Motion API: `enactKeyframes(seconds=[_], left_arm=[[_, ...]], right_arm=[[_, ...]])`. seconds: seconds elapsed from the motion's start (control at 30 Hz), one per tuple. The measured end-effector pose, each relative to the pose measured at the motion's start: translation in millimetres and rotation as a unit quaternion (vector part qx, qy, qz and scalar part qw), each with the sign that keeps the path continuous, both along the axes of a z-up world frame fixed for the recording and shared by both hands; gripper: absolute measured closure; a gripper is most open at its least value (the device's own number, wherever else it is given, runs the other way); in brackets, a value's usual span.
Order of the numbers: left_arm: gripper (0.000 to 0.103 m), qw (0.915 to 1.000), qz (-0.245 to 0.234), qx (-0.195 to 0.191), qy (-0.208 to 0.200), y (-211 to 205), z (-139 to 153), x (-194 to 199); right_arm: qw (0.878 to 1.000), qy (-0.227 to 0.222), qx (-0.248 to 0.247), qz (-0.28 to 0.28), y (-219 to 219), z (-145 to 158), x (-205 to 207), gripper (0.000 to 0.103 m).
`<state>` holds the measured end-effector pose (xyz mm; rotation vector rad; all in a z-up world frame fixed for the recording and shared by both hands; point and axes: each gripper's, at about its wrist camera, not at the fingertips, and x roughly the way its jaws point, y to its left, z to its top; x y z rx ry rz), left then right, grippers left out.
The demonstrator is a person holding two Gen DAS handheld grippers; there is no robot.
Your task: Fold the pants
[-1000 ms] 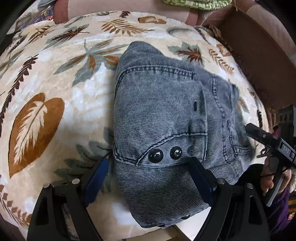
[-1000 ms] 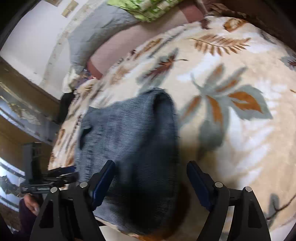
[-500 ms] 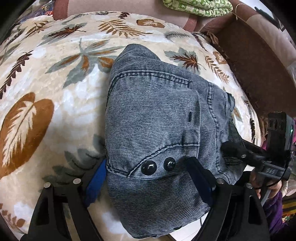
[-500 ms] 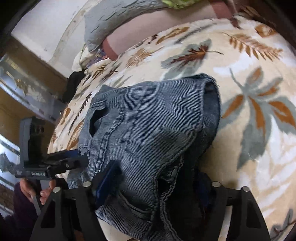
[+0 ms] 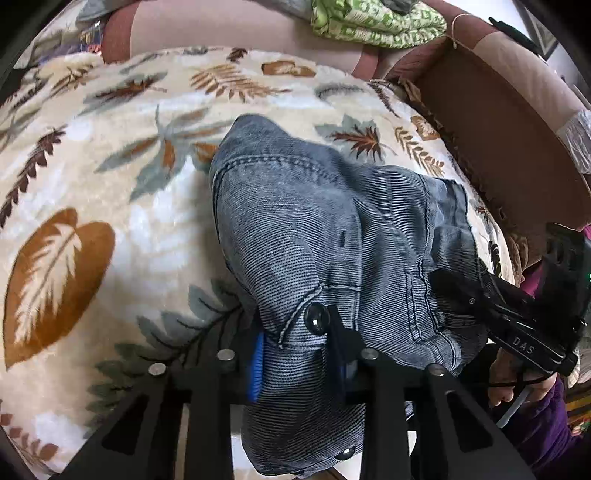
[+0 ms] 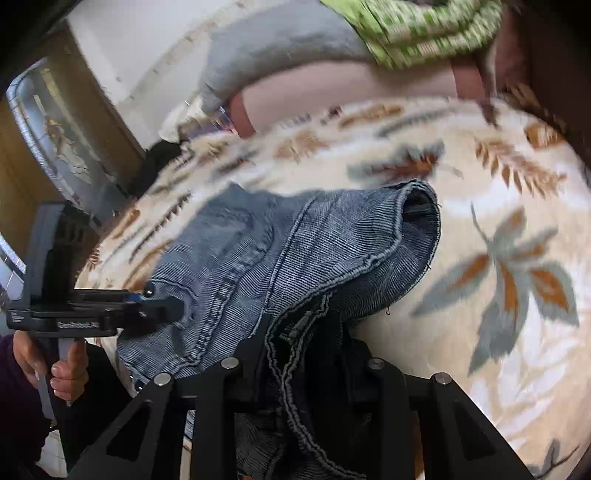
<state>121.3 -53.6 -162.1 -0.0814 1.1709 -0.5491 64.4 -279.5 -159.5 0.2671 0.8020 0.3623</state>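
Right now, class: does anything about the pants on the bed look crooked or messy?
Yes. The jeans lie bunched, not flat: the leg opening gapes and curls upward. Both the left gripper and right gripper are closing on rumpled denim at the near edge.

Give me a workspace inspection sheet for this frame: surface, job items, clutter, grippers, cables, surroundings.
Surface: leaf-print blanket, cream with brown and grey leaves, spread over a bed or couch.
Job's things: denim pants, bunched at the near edge, two dark buttons showing; not yet folded flat.
Clutter: green patterned cloth at the far end, off the work area.
Grippers: left gripper closing, pants fabric pinched between its pads; right gripper closing on a seamed edge of the pants.
Cables: a light cord hangs below the hand on the right gripper.
Surroundings: brown padded frame beside the blanket; grey cushion against a pale wall.
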Motion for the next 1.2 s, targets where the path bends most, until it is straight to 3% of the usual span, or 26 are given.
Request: enactKeyframes(seconds=[0.23,0.5,0.6,0.63,0.7,0.8,0.93,1.0,1.07,1.13,1.2], left_arm=[[0.077,0.9995,0.009,-0.001,-0.031,7.6,25.7,5.6],[0.078,0.9942,0.063,0.033,-0.08,52.2,51.2,39.4],[0.077,0.9928,0.086,0.046,-0.07,64.7,36.0,61.4],[0.077,0.9921,0.093,0.059,-0.06,67.2,26.2,67.9],[0.067,0.9897,0.114,0.083,-0.026,73.1,1.2,78.7],[0.055,0.9878,0.129,0.084,-0.026,78.8,-7.4,72.2],[0.045,0.9827,0.139,0.105,-0.063,83.6,13.0,58.7],[0.043,0.9774,0.15,0.12,-0.088,83.9,25.9,53.1],[0.043,0.9717,0.149,0.148,-0.109,79.4,33.2,48.5],[0.043,0.9689,0.149,0.153,-0.124,77.0,39.9,42.1],[0.042,0.9719,0.141,0.141,-0.125,75.6,40.9,35.3]], right_arm=[[0.998,-0.054,-0.023,0.012,24.5,23.8,6.8,0.074],[0.997,-0.073,-0.004,0.036,67.6,32.9,73.5,0.074],[0.999,-0.041,-0.007,0.032,81.2,13.7,107.0,0.072],[0.999,-0.018,-0.016,0.032,85.0,2.8,118.3,0.066],[0.999,0.034,-0.033,0.009,85.1,-20.4,136.1,0.053],[0.999,0.047,-0.014,-0.002,73.9,-17.1,135.9,0.041],[0.999,0.005,-0.02,-0.037,55.5,4.8,116.0,0.038],[0.998,-0.038,-0.018,-0.056,46.3,17.4,102.8,0.037],[0.993,-0.099,-0.035,-0.045,51.1,30.9,89.8,0.037],[0.992,-0.123,-0.035,-0.009,64.4,34.5,84.2,0.038],[0.992,-0.111,-0.054,0.029,84.9,27.7,83.5,0.054]])
